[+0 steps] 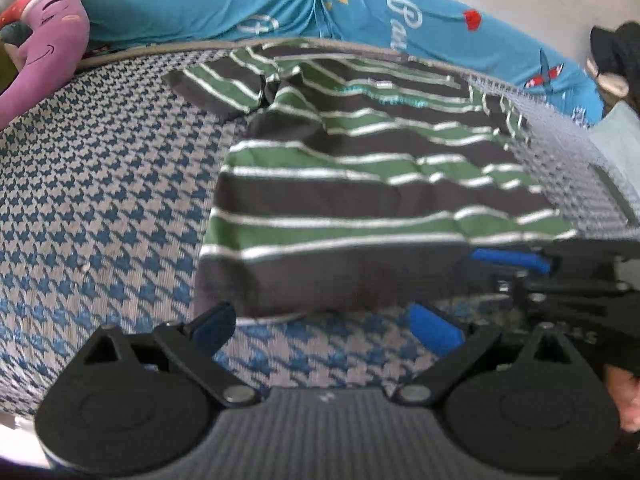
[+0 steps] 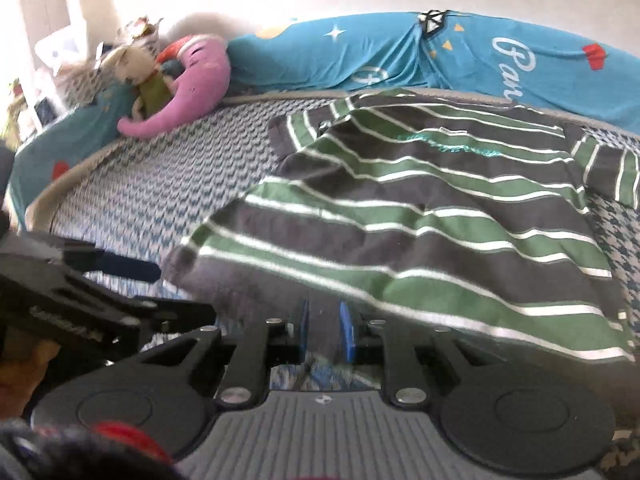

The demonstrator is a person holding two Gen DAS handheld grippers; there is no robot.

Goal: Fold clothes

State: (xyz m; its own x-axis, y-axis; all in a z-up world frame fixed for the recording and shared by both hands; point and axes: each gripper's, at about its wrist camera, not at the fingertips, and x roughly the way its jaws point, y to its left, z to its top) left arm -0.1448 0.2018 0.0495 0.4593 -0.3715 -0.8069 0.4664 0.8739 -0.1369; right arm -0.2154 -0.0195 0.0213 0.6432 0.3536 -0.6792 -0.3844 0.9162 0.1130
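Note:
A striped shirt (image 1: 360, 184) in dark grey, green and white lies spread on the houndstooth bed cover (image 1: 100, 200). My left gripper (image 1: 324, 326) is open, its blue pads just short of the shirt's near hem with nothing between them. In the right wrist view the shirt (image 2: 440, 216) rises towards my right gripper (image 2: 325, 330), whose blue pads stand close together on the near hem. From the left wrist view, the right gripper's blue pad (image 1: 508, 260) sits at the shirt's near right corner. The left gripper's finger (image 2: 128, 268) shows beside the shirt's near left corner.
A purple plush toy (image 1: 44, 48) and a doll (image 2: 140, 76) lie at the far left. Blue printed bedding (image 1: 240, 4) runs along the far side against the wall. A hand (image 1: 628, 400) holds the right gripper's handle. Bare cover lies left of the shirt.

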